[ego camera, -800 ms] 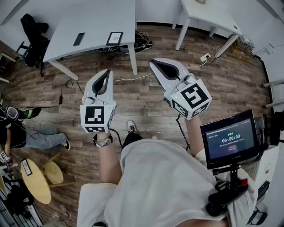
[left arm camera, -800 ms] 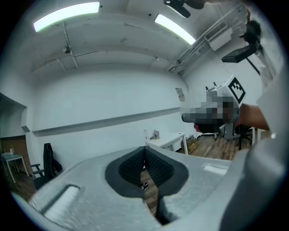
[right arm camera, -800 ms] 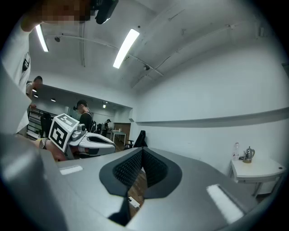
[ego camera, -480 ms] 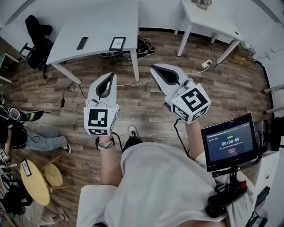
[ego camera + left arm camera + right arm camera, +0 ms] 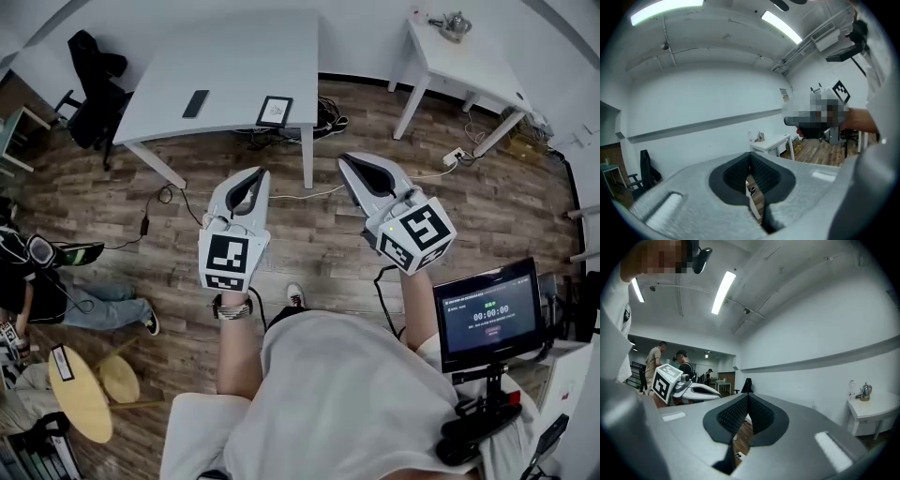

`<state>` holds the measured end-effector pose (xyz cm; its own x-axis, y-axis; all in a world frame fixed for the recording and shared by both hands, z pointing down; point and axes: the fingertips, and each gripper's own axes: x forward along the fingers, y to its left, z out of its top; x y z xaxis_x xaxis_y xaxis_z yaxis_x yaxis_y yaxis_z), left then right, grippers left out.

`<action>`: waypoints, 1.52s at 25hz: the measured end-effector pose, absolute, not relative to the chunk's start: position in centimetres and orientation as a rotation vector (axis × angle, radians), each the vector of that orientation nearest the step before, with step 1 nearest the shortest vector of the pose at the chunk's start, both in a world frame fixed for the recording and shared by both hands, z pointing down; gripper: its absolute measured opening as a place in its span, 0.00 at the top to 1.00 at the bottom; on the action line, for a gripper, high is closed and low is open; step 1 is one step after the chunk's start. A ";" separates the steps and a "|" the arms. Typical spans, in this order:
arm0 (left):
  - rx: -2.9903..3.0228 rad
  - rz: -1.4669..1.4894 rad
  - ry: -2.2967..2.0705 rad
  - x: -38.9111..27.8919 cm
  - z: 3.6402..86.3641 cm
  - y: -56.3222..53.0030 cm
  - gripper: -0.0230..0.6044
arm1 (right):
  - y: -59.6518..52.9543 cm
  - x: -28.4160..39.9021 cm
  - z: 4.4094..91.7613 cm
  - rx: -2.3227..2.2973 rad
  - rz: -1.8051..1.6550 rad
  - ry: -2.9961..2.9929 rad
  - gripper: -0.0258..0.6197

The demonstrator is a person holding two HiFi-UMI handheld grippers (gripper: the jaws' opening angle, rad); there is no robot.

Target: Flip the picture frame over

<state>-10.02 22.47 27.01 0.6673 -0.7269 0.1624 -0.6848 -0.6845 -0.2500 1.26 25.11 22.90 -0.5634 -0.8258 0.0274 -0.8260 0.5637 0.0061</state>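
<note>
The picture frame, small with a dark border, lies flat near the front edge of the white table ahead. My left gripper hangs over the wooden floor, short of the table, shut with nothing between its jaws. My right gripper is level beside it, also shut and empty. In the left gripper view the left gripper shows its dark pads meeting at the tip. The right gripper view shows the right gripper closed the same way, and the left gripper's marker cube is at its left.
A dark phone lies on the table left of the frame. A black chair stands at the table's left end. A small white table with a kettle is far right. Cables and a power strip cross the floor. A screen sits near right.
The table and frame have slid down and to the right in the head view, nearer to me. Both grippers keep the same shut pose side by side.
</note>
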 end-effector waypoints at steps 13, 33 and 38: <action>-2.676 -0.521 1.055 -14.7 29.1 13.0 0.95 | 16.3 -1.7 24.9 1.590 0.051 -2.640 0.96; -2.660 -0.845 0.847 -11.5 38.9 4.5 0.88 | 7.8 -0.4 32.2 1.650 0.245 -2.549 0.96; -2.626 -0.958 0.779 -8.9 42.5 -1.3 0.87 | 1.6 2.0 34.8 1.647 0.288 -2.509 0.96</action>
<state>-8.93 -1.32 42.47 0.6429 -0.5574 0.5253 -0.4009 -0.8293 -0.3893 2.00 1.55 34.82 -0.3978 -0.8934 0.2089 -0.9175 0.3875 -0.0897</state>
